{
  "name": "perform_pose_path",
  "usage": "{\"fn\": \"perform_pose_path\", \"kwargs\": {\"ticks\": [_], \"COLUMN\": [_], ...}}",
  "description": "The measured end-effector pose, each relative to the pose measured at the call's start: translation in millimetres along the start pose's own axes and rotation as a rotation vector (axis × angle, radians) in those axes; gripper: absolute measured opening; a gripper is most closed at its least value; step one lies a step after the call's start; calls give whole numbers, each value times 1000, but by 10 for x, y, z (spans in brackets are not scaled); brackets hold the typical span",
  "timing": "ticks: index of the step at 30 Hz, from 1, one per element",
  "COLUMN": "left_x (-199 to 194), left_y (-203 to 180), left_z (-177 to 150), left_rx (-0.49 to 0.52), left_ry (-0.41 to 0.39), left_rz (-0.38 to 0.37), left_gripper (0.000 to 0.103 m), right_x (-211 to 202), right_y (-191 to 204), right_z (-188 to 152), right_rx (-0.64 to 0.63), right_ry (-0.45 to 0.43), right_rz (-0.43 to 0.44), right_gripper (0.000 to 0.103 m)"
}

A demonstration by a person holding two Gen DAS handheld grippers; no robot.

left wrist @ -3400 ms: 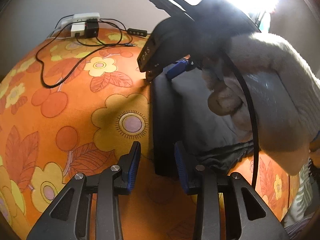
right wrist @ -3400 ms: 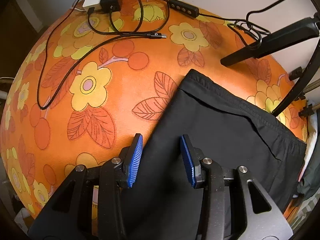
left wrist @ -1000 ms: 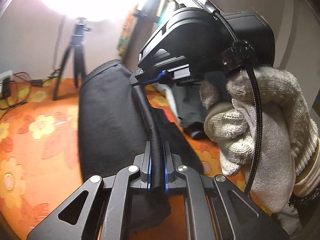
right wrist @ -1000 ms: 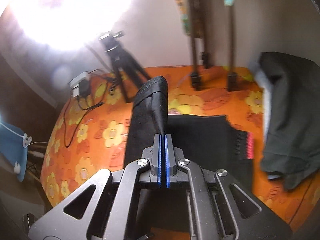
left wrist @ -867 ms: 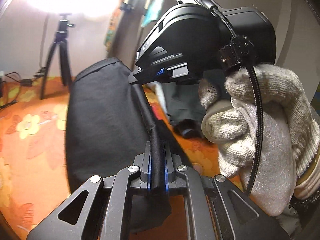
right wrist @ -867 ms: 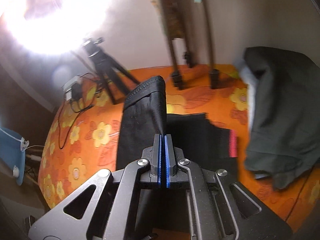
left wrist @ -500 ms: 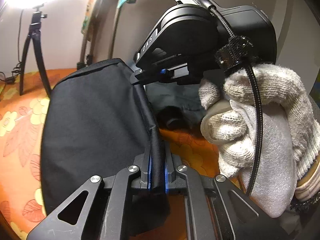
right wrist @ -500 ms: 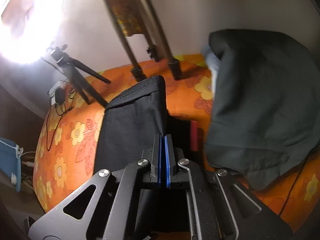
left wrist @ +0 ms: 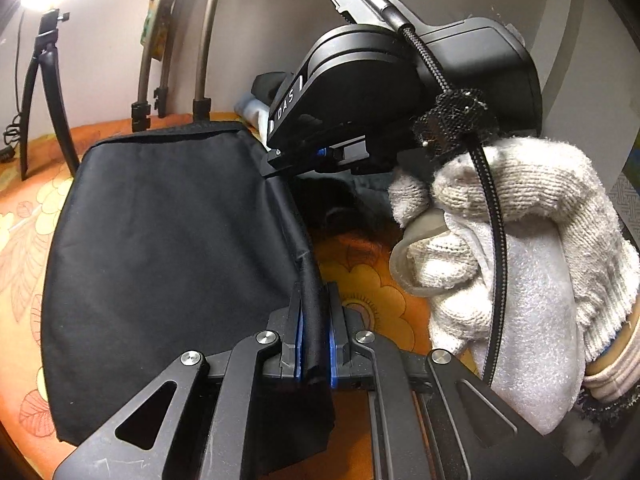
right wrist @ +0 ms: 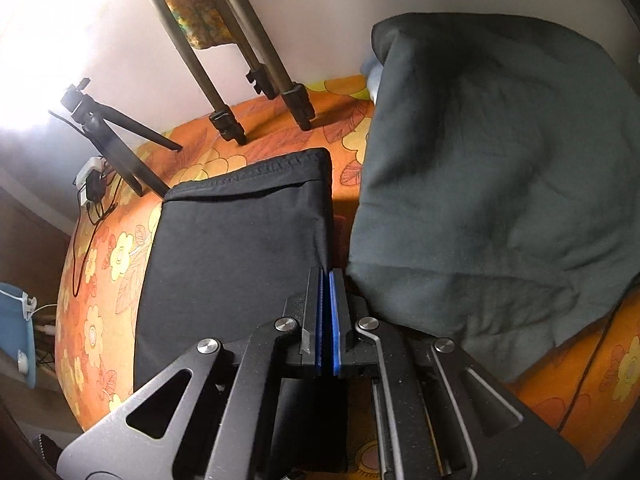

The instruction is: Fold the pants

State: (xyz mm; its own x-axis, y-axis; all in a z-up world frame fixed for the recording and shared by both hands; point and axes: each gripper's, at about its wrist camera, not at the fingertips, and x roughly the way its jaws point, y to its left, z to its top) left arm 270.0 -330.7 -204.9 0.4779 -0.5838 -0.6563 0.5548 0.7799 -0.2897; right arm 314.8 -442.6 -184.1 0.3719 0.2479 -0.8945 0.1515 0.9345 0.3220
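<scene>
My left tongs (left wrist: 314, 336) and right tongs (right wrist: 328, 320) each clamp an edge of the black fabric pants (left wrist: 168, 248), which spread across frame centre-left over the orange flowered bed cover (right wrist: 100, 280).

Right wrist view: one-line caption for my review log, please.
Right tongs shut on the edge of the black pants, lifted over the orange floral bedspread, a grey garment heaped beside.

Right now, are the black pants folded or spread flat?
Folded: black pants doubled, edge pinched by left tongs and right tongs.
</scene>
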Motion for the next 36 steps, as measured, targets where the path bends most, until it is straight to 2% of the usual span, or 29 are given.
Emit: {"fn": "perform_pose_path", "kwargs": {"ticks": [7, 9, 11, 16, 18, 25, 28, 30, 32, 34, 36], "left_x": [35, -1, -16, -115, -190, -470, -575, -634, -680, -711, -725], "left_y": [-22, -43, -54, -112, -128, -66, 29, 101, 221, 387, 542], "left_z": [-7, -33, -54, -92, -104, -73, -29, -7, 27, 70, 108], "left_rx": [-15, -9, -1, 15, 23, 61, 61, 59, 41, 7, -26], "left_ry": [48, 57, 67, 84, 81, 49, 35, 24, 15, 12, 16], "left_rz": [-40, -50, -57, -76, -84, -75, -62, -38, -15, 6, 30], "left_gripper": [7, 9, 15, 15, 19, 19, 20, 28, 38, 43, 52], "right_x": [68, 76, 76, 87, 79, -44, -122, -176, -222, -252, -280], "right_y": [-119, -142, -147, -124, -147, -161, -195, -146, -82, -64, -68], "right_z": [-53, -61, -72, -90, -86, -100, -118, -153, -196, -236, -284], "right_rx": [15, 16, -1, -22, -11, -46, -21, -46, -77, -79, -76], "right_ry": [8, 2, -7, -19, -21, -46, -51, -49, -42, -34, -36], "right_rz": [24, 39, 40, 20, 20, 2, 30, 33, 19, 32, 59], "right_gripper": [3, 3, 4, 5, 7, 11, 14, 14, 19, 43, 46]}}
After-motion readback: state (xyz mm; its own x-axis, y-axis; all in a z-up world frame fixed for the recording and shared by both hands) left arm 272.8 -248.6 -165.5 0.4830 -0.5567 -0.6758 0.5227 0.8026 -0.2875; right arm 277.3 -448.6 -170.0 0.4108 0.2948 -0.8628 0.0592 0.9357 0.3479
